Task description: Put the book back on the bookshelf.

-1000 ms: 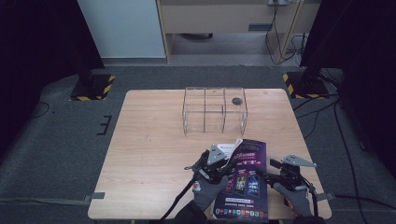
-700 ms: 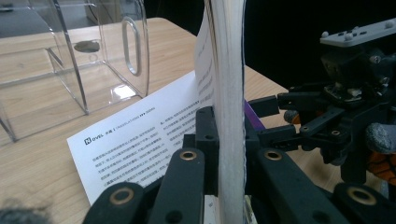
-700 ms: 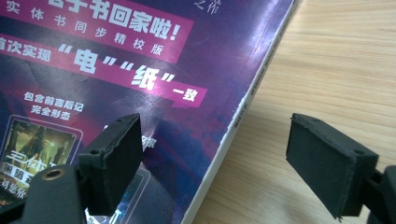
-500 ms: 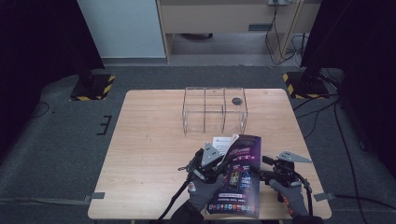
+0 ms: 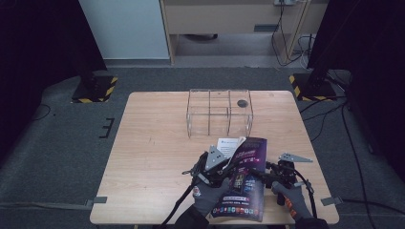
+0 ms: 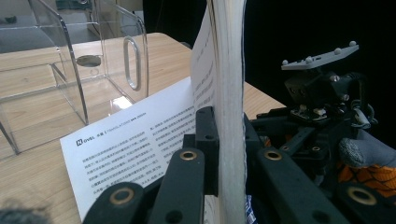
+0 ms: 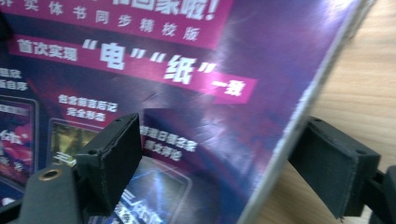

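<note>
Purple and glossy, the book (image 5: pixel 241 183) sits at the near edge of the tabletop (image 5: pixel 153 157), between the person's two hands and just near of the clear acrylic organiser (image 5: pixel 218 112). Its long axis runs near to far, leaning slightly right at the far end, and its cover faces up and to the right.

In the left gripper view the left gripper (image 6: pixel 219 140) is clamped hard on the page block at the book's left side, which stands on edge there, while one loose white page (image 6: pixel 140 140) fans out flat toward the organiser. In the right gripper view the right gripper (image 7: pixel 229 163) has its jaws spread wide, one pad over the cover and the other beyond the book's right edge above bare wood; neither pad seems to press on it.

Judging by this, the step in hand is securing the book for lifting or standing upright, perhaps to slot it into the organiser. The next move would call for the right gripper to close on the right edge so both sides are held, keeping the loose page from folding.
</note>
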Motion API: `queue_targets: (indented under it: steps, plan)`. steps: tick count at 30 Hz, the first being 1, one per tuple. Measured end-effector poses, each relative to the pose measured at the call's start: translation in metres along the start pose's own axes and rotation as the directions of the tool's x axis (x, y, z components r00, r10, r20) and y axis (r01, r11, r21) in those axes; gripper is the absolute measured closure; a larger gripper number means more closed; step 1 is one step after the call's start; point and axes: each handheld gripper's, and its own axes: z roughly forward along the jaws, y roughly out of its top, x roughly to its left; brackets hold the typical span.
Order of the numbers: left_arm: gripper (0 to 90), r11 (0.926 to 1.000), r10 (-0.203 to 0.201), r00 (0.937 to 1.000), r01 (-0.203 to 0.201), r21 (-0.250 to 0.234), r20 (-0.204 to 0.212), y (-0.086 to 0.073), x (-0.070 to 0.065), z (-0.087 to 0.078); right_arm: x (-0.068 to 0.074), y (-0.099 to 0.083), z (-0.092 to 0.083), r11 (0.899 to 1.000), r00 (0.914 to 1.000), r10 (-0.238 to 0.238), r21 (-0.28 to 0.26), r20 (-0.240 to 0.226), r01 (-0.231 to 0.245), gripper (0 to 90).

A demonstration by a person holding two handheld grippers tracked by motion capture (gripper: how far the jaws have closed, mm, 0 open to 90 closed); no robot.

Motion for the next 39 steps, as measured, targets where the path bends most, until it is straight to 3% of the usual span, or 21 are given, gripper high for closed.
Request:
queue_targets:
  steps: [3, 6, 7, 12, 13, 24, 35, 39]
  plan:
    - [84.4, 1.0000, -0.001, 1.0000, 0.001, 0.002, 0.003, -0.001, 0.001, 0.001, 0.005, 0.000, 0.003, 1.000, 0.9994, -0.013, 0.009, -0.033, 0.013, 23.1]
    - [84.4, 1.0000, -0.006, 1.0000, 0.006, -0.001, 0.003, -0.001, 0.001, 0.000, 0.008, 0.000, 0.004, 1.000, 0.9997, -0.021, 0.016, -0.015, 0.021, 23.8]
    - [84.4, 0.9999, -0.009, 1.0000, 0.009, -0.007, 0.004, -0.001, 0.002, -0.001, 0.009, 0.001, 0.003, 1.000, 0.9999, -0.011, 0.009, -0.005, 0.011, 30.4]
    - [84.4, 0.9997, -0.018, 0.9998, 0.018, -0.013, 0.001, -0.001, 0.005, -0.003, 0.011, 0.002, -0.001, 1.000, 0.9999, 0.000, -0.012, 0.010, 0.000, 40.7]
    - [84.4, 0.9997, -0.019, 0.9998, 0.019, -0.017, -0.003, -0.001, 0.006, -0.003, 0.013, 0.002, -0.003, 1.000, 0.9997, 0.007, -0.023, 0.025, -0.006, 46.7]
    - [84.3, 0.9994, -0.029, 0.9993, 0.028, -0.021, -0.025, -0.002, 0.008, -0.002, 0.025, 0.009, -0.008, 1.000, 0.9982, 0.004, -0.011, 0.060, -0.003, 68.9]
    - [84.3, 0.9985, -0.036, 0.9989, 0.035, -0.043, -0.029, -0.002, 0.011, -0.006, 0.036, 0.015, -0.011, 1.000, 0.9958, -0.018, -0.013, 0.090, 0.019, 72.8]
    - [84.3, 0.9967, -0.025, 0.9995, 0.023, -0.078, -0.020, -0.001, 0.009, -0.011, 0.036, 0.017, -0.008, 0.999, 0.9964, -0.030, -0.029, 0.079, 0.033, 67.3]
